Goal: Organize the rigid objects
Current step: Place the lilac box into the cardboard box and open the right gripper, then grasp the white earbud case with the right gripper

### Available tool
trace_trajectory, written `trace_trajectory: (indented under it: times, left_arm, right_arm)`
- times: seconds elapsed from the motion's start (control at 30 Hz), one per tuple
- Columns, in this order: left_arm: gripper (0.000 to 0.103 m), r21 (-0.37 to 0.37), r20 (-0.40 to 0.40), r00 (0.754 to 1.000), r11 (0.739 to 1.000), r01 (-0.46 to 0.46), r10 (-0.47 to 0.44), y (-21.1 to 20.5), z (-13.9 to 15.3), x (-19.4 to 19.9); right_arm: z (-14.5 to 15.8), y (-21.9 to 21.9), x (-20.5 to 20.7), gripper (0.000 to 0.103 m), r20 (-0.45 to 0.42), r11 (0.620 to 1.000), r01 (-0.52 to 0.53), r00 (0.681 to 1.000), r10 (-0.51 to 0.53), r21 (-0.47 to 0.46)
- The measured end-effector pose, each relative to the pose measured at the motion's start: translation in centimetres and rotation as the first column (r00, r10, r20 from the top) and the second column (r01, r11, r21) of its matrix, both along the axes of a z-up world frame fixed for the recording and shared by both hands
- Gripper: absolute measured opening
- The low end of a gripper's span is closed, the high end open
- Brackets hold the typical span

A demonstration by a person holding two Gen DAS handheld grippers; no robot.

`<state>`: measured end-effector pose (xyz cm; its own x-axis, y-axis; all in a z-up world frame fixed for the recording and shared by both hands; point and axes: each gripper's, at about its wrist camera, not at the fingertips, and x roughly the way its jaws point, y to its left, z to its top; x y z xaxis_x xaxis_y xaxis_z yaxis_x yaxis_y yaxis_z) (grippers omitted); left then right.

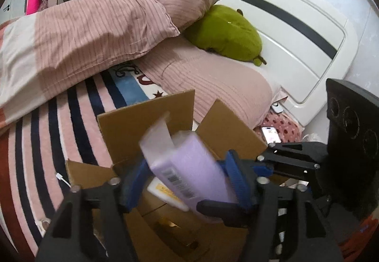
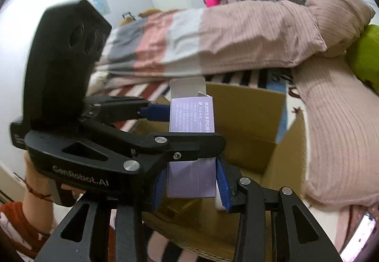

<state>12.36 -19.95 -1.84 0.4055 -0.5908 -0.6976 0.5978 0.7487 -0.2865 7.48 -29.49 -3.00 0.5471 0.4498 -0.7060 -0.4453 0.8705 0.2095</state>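
Observation:
A lilac carton (image 1: 189, 167) with a barcode and an open top flap hangs above an open cardboard box (image 1: 146, 124) on the bed. My left gripper (image 1: 183, 181) is shut on the carton across its sides. My right gripper (image 2: 191, 187) is shut on the carton's lower part (image 2: 191, 179). In the right wrist view the left gripper (image 2: 180, 138) crosses in front and clamps the carton's middle, with the cardboard box (image 2: 248, 119) behind. In the left wrist view the right gripper's fingers (image 1: 260, 167) reach in from the right.
Inside the box lies a white and yellow item (image 1: 165, 193). Striped bedding (image 1: 47, 143), pink pillows (image 1: 213, 82), a green plush (image 1: 225, 32) and a white headboard (image 1: 296, 48) surround it. A lit phone (image 1: 271, 135) lies at the bed's right edge.

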Motion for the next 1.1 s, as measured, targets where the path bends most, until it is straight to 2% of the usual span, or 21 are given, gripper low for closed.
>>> trace_trajectory:
  times: [0.03,0.1,0.23,0.4,0.53,0.67,0.83,0.93,1.0,1.1]
  left_arm:
    - [0.082,0.002,0.009,1.000,1.000,-0.008,0.008,0.2,0.1,-0.1]
    - [0.082,-0.001,0.029,0.999,1.000,-0.016,0.016,0.8,0.4,-0.4]
    - [0.082,0.005,0.068,0.996,0.998,-0.061,0.061,3.4,1.6,-1.3]
    - [0.082,-0.012,0.120,0.980,0.988,-0.156,0.156,8.7,3.4,-2.9]
    - [0.082,-0.010,0.175,0.950,0.966,-0.260,0.258,14.2,4.5,-4.7]
    - [0.084,0.013,0.202,0.915,0.934,-0.358,0.348,19.2,3.5,-6.4]
    - [0.086,0.032,0.189,0.890,0.903,-0.428,0.416,23.5,-0.1,-7.9]
    - [0.086,0.028,0.157,0.885,0.894,-0.448,0.439,25.3,-2.6,-8.7]
    - [0.086,0.028,0.139,0.881,0.888,-0.460,0.452,26.1,-4.0,-9.1]
    - [0.086,0.024,0.109,0.880,0.884,-0.467,0.462,26.7,-5.8,-9.7]
  right_arm:
    - [-0.2,0.0,0.1,0.042,-0.002,0.999,0.014,1.000,-0.014,-0.032]
    - [-0.3,0.2,-0.1,0.050,0.010,0.997,0.026,1.000,-0.025,-0.067]
    - [-0.1,1.1,-0.3,0.050,0.022,0.997,0.007,1.000,-0.005,-0.073]
    - [2.1,4.0,-2.0,0.050,0.089,0.998,-0.044,0.995,0.047,-0.038]
    - [3.8,7.6,-3.8,0.050,0.134,0.992,-0.127,0.983,0.126,0.005]
    - [4.0,12.9,-5.8,0.050,0.152,0.970,-0.240,0.961,0.232,0.032]
    - [1.0,17.5,-7.5,0.050,0.140,0.954,-0.300,0.945,0.294,0.021]
    - [-2.5,19.3,-7.7,0.050,0.097,0.955,-0.297,0.951,0.294,0.013]
    - [-5.4,19.8,-7.0,0.050,0.060,0.966,-0.257,0.964,0.258,-0.009]
    - [-9.2,19.4,-5.5,0.050,0.043,0.988,-0.132,0.990,0.136,-0.081]
